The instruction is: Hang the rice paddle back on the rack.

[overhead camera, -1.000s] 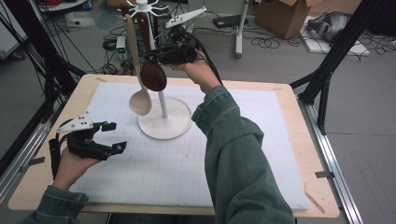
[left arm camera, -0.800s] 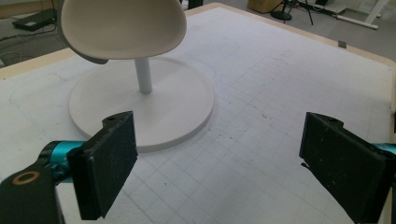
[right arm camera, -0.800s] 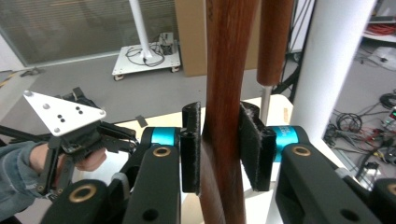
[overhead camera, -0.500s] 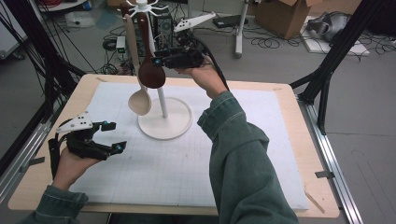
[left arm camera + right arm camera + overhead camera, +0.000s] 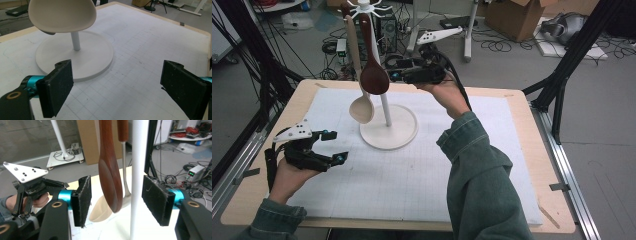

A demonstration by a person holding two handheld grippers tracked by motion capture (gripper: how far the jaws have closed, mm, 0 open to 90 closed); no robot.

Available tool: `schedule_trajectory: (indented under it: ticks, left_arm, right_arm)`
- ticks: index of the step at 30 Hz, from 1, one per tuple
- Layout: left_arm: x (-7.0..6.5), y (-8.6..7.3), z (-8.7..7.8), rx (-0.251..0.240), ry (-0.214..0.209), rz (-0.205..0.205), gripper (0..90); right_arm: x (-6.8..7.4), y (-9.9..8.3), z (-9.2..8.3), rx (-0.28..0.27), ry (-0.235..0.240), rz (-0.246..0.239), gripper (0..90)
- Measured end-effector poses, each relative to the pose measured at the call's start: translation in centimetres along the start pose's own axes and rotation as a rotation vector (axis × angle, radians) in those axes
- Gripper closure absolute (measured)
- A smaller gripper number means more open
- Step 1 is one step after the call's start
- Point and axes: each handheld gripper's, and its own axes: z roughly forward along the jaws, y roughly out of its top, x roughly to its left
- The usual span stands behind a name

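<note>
dark spoon (image 5: 110, 177): glossy polished wood
pale spoon (image 5: 361, 108): matt light wood
stand (image 5: 388, 131): smooth matt white
pads (image 5: 84, 200): rough black (fuzzy-edged)

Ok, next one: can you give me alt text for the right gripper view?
The right claw stands open, its jaws having just been opening, with a dark wooden spoon hanging between them untouched, beside the white stand pole. A pale spoon hangs behind it, and the left claw sits far off at the left.
</note>
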Motion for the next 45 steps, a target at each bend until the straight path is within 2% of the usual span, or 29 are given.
schedule_trajectory:
  ticks: [9,21,33,40,45]
  left_arm:
    - [-0.1,-0.1,0.4,0.004,-0.007,-0.006,11.7]
    - [-0.2,-0.1,0.4,0.002,-0.011,-0.004,11.5]
    - [-0.1,-0.2,0.5,0.006,-0.012,-0.007,11.3]
    - [-0.2,-0.3,0.5,0.009,-0.014,-0.010,11.3]
    - [-0.2,-0.2,0.6,0.008,-0.015,-0.007,11.2]
  right_arm:
    - [0.1,-2.7,-1.9,-0.017,-0.058,0.013,30.9]
    - [0.4,-6.3,-4.0,-0.024,-0.122,0.022,24.5]
    - [0.9,-10.2,-5.3,-0.009,-0.130,0.044,22.0]
    - [1.2,-12.1,-6.1,0.001,-0.161,0.057,18.7]
    - [1.6,-13.6,-6.7,0.004,-0.157,0.077,17.7]
